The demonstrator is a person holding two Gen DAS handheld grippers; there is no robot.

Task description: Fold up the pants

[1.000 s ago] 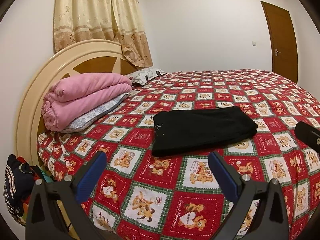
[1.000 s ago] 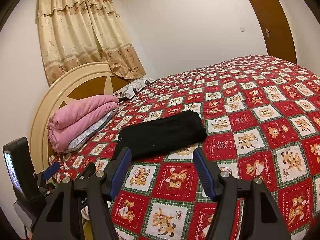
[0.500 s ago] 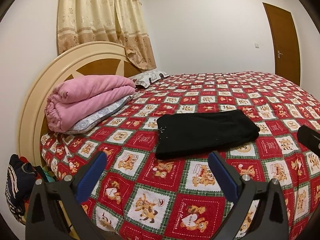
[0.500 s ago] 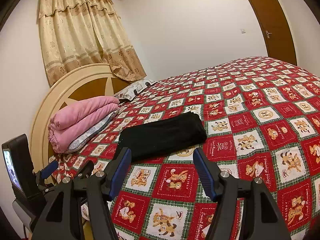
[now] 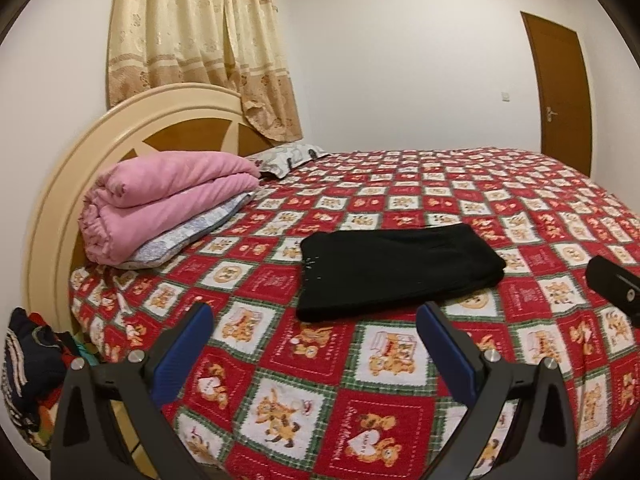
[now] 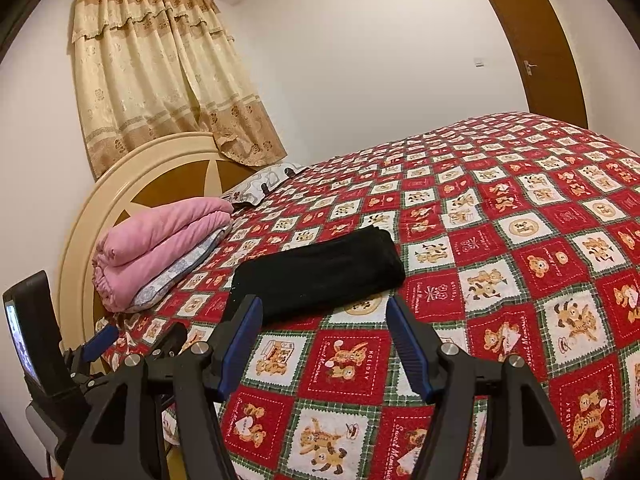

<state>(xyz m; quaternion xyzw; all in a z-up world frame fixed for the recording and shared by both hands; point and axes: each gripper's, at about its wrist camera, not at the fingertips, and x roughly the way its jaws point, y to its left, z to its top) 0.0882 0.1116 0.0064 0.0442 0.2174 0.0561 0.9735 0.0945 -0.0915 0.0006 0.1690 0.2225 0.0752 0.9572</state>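
The black pants point(image 5: 396, 270) lie folded into a flat rectangle on the red bear-patterned bedspread point(image 5: 400, 364); they also show in the right wrist view point(image 6: 320, 274). My left gripper point(image 5: 316, 316) is open and empty, held back from the near edge of the pants. My right gripper point(image 6: 326, 314) is open and empty, just short of the pants' near edge. The left gripper point(image 6: 142, 332) shows low at the left of the right wrist view. Part of the right gripper's body point(image 5: 614, 288) shows at the right edge of the left wrist view.
A folded pink blanket point(image 5: 160, 204) on a pillow lies against the cream headboard point(image 5: 60, 200). A patterned pillow point(image 5: 288, 156) lies further back. Clothes point(image 5: 28, 364) hang beside the bed at the left. A door point(image 5: 560, 92) stands at the far right.
Both grippers have drawn back and risen slightly, so the pants sit a little lower and farther in both views. The pants have not moved.
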